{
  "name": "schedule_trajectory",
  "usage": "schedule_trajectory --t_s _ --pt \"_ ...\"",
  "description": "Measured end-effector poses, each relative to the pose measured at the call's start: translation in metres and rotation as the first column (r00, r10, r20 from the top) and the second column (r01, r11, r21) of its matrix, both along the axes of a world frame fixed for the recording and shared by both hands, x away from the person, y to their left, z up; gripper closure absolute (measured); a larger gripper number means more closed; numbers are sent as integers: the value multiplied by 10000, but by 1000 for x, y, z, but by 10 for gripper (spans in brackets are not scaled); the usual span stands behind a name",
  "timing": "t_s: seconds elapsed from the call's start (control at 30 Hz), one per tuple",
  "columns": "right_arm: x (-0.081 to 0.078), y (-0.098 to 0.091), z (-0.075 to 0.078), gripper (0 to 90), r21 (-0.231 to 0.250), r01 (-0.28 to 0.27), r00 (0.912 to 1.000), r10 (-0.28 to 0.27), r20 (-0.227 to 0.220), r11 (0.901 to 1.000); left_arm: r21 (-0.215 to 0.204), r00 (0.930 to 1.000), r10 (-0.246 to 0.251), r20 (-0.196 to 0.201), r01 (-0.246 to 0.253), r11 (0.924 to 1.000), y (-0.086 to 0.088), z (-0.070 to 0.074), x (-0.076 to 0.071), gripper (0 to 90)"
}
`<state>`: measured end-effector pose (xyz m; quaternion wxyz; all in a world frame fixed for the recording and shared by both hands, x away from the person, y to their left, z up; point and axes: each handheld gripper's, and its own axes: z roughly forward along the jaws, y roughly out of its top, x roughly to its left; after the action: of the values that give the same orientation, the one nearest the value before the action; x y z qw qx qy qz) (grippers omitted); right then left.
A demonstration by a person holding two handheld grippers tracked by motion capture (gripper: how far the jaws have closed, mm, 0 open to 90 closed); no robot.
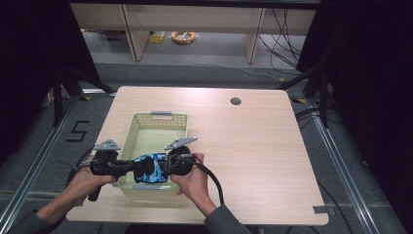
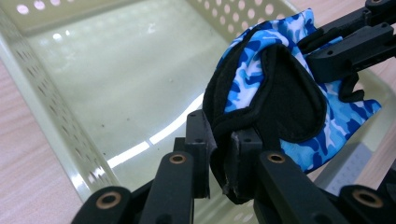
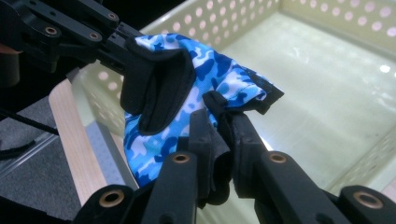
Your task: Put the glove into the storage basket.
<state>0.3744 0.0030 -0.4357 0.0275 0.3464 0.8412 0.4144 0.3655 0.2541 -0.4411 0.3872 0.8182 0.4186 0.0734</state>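
Both grippers pinch a blue camouflage glove (image 1: 152, 168) over the near end of a pale basket (image 1: 158, 117) on the worktop (image 1: 253, 146): left gripper (image 2: 219, 154) and right gripper (image 3: 219, 140) grip only hems (thin holds), so tugging could slip it free.

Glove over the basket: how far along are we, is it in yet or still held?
Done: the blue camouflage glove is lifted and sits over the near end of the pale perforated basket. In hand: the left tool and the right tool each pinch a black edge of it, holding it between them above the basket floor. Left, by my guess: lowering it in and opening both tools.
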Motion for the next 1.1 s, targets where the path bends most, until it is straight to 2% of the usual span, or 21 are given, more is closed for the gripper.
schedule_trajectory --t_s 0.07,0.17,0.23,0.3,0.37,0.4,0.43,0.47,0.67,0.73,0.83,0.9,0.97,1.0,1.03,1.07,1.1 --pt "-1 0 -3 818 -145 -53 10000 53 -34 9999 265 9996 -262 -123 265 9993 0 -1 1 800" --pt "0 1 -7 816 -430 -119 9999 117 -66 9990 205 9994 -262 -224 267 9994 -3 -6 2 798" --pt "-2 2 -8 813 -753 -68 9989 33 -464 9971 462 9989 -292 -356 308 9985 -4 -7 2 796" --pt "-1 3 -12 810 -983 -355 9993 338 -182 9945 492 9980 -417 -467 440 9978 -4 -9 3 796" --pt "-2 4 -13 809 -1128 -357 9987 315 -391 9930 420 9988 -280 -405 297 9987 -7 -9 2 794" --pt "-2 5 -13 808 -1208 -334 9987 284 -426 9921 509 9975 -460 -532 487 9975 -5 -7 4 791" --pt "-2 4 -13 807 -1256 -343 9988 295 -396 9915 406 9984 -289 -484 309 9987 -6 -7 3 790" --pt "-2 4 -14 808 -1268 -383 9988 341 -348 9912 452 9972 -506 -557 531 9976 -6 -8 4 790" --pt "-3 6 -18 805 -1617 -424 9981 346 -507 9859 982 9951 -619 -766 693 9927 -9 -8 5 747" --pt "-3 8 -19 804 -1714 -509 9979 433 -475 9839 1026 9941 -625 -891 716 9921 -7 -6 6 713" --pt "-2 8 -19 802 -1844 -552 9970 441 -638 9813 1007 9949 -487 -887 576 9933 -5 -2 6 676" --pt "-1 8 -20 802 -1843 -547 9973 446 -585 9813 1207 9951 -540 -832 639 9906 -1 1 5 642" --pt "-1 8 -21 802 -1880 -544 9964 412 -737 9807 1217 9953 -465 -855 567 9909 2 4 5 616" --pt "-1 8 -21 801 -1922 -530 9963 388 -768 9799 1356 9950 -484 -873 600 9889 4 6 5 608" --pt "-1 8 -21 800 -1934 -508 9960 355 -816 9798 1374 9968 -336 -727 434 9896 6 8 4 599" --pt "-1 8 -21 799 -1943 -513 9962 364 -797 9796 1489 9969 -249 -747 358 9882 7 10 3 594" --pt "-1 8 -21 798 -1960 -510 9961 358 -801 9793 1289 9973 -176 -716 268 9913 8 10 3 594"
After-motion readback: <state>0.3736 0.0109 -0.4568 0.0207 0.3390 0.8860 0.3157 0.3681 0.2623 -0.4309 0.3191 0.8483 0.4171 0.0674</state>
